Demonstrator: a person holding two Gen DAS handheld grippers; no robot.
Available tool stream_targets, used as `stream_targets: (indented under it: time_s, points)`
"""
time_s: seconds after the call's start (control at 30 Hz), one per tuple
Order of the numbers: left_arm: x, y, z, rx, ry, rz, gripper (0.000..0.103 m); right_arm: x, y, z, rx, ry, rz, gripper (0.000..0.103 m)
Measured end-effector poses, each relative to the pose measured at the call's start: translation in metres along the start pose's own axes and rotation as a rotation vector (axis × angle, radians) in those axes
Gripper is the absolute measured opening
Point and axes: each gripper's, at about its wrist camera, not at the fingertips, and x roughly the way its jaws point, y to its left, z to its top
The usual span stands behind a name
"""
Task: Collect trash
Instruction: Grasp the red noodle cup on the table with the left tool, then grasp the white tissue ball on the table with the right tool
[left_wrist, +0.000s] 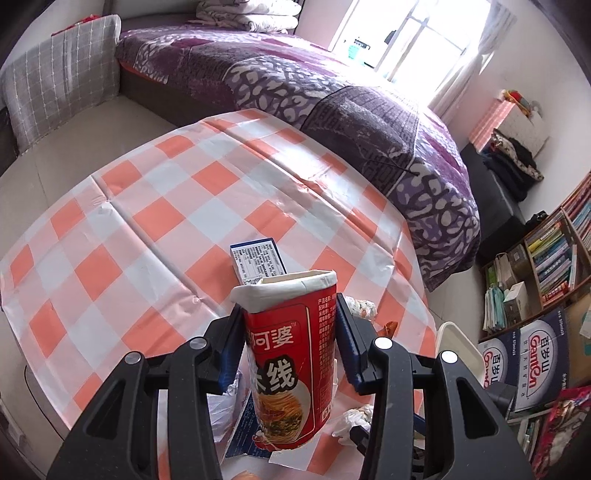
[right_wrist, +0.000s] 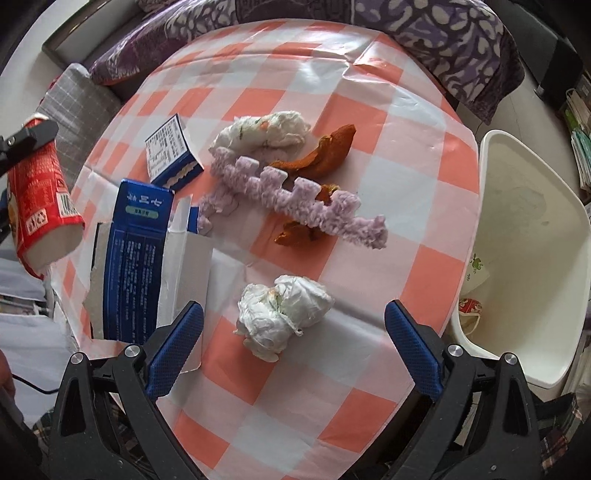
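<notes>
My left gripper is shut on a red paper noodle cup, held above the checked table; the same cup shows at the left edge of the right wrist view. My right gripper stands open above a crumpled white tissue ball, which lies between its fingertips without touching them. Farther on lie a purple foam strip, orange peel pieces, another tissue wad, a small blue box and a torn blue carton.
A white bin with some scraps inside stands right of the table. A bed with a purple quilt lies beyond, and bookshelves and printed cartons are at the right.
</notes>
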Motion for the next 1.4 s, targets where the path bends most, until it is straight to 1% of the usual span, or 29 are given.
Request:
stream_targets:
  time_s: [0.07,0.1,0.17,0.23,0.27,0.3,0.37,0.4,0.47,0.57,0.67,0.8,0.9,1.07,1.2,1.4]
  points:
    - [-0.003,0.005,0.0,-0.009,-0.003,-0.006,0.045,0.005,0.005,-0.003,-0.029,0.006,-0.021,0.094]
    - [-0.004,0.007,0.0,-0.012,-0.004,-0.008,0.045,0.007,0.007,-0.004,-0.039,0.007,-0.028,0.092]
    - [-0.005,0.009,0.0,-0.014,-0.004,-0.012,0.045,0.014,0.012,-0.006,-0.069,0.017,-0.043,0.084]
    - [-0.005,0.01,0.0,-0.014,-0.003,-0.012,0.045,0.022,0.015,-0.008,-0.096,0.043,-0.05,0.067]
    - [-0.005,0.009,0.0,-0.015,-0.004,-0.012,0.045,0.025,0.016,-0.009,-0.1,0.056,-0.049,0.062]
    - [-0.006,0.011,0.0,-0.016,-0.005,-0.011,0.045,0.027,0.016,-0.009,-0.101,0.065,-0.047,0.055]
    - [-0.007,0.014,-0.001,-0.02,-0.006,-0.011,0.045,0.025,0.016,-0.009,-0.107,0.046,-0.055,0.043]
    - [-0.008,0.016,0.0,-0.023,-0.008,-0.01,0.045,0.023,0.016,-0.008,-0.106,0.043,-0.042,0.04]
    - [-0.009,0.018,0.0,-0.031,-0.013,-0.006,0.045,0.016,0.017,-0.006,-0.102,0.03,-0.018,0.039]
    - [-0.012,0.021,0.0,-0.04,-0.025,-0.003,0.045,0.001,0.022,0.001,-0.105,-0.024,0.007,0.038]
    - [-0.016,0.021,0.002,-0.037,-0.05,0.01,0.045,-0.019,0.025,0.009,-0.104,-0.1,0.036,0.038]
    - [-0.021,0.017,0.002,-0.027,-0.094,0.028,0.045,-0.045,0.032,0.019,-0.124,-0.212,0.044,0.038]
    - [-0.023,0.013,0.003,-0.014,-0.123,0.059,0.045,-0.061,0.036,0.028,-0.127,-0.287,0.046,0.038]
    - [-0.024,0.006,0.001,0.002,-0.174,0.129,0.045,-0.081,0.041,0.034,-0.121,-0.41,0.03,0.039]
    - [-0.023,0.001,-0.002,0.013,-0.209,0.18,0.045,-0.09,0.041,0.038,-0.104,-0.485,0.017,0.039]
    - [-0.023,-0.006,-0.006,0.026,-0.256,0.242,0.045,-0.101,0.038,0.036,-0.095,-0.584,-0.034,0.039]
